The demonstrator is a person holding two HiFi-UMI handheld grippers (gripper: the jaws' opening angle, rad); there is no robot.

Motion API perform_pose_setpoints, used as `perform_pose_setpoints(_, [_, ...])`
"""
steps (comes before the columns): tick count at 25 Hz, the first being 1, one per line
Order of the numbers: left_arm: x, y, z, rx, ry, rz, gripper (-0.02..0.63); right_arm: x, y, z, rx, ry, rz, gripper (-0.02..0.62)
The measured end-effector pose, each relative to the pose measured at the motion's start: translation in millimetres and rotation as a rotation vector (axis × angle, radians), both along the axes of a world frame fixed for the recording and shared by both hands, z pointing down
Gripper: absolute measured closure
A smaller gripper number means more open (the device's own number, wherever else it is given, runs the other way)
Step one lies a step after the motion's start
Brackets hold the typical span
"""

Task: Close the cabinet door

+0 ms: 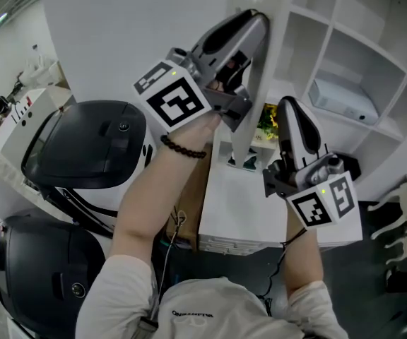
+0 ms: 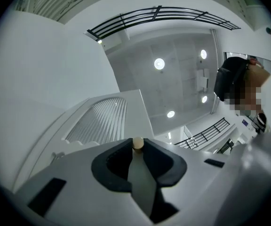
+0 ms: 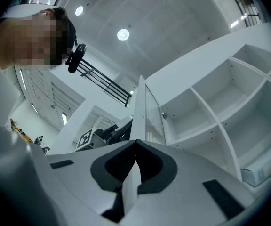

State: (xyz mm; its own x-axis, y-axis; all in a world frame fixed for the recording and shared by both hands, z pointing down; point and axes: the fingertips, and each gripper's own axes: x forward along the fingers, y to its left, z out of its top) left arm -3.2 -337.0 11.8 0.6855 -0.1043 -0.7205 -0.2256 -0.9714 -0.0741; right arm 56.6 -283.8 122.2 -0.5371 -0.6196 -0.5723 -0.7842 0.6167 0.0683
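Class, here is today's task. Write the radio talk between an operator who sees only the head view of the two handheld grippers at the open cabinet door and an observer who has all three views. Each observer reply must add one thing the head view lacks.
Operator: From above, the left gripper sits against the cabinet door. What is at its fingers?
Observer: In the left gripper view, a small cream knob is pinched between their tips.
Operator: I only see the door edge-on. What is its face like?
Observer: It has a ribbed panel set into it, which shows in both gripper views.
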Motion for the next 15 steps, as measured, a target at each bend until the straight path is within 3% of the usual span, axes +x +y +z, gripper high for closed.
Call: perform_pose_setpoints(15, [62.4, -2.5, 1.8, 0.059, -0.033, -0.144, 0.535, 68.6, -5.1, 14.3, -0.021, 0.001, 0.099, 0.584])
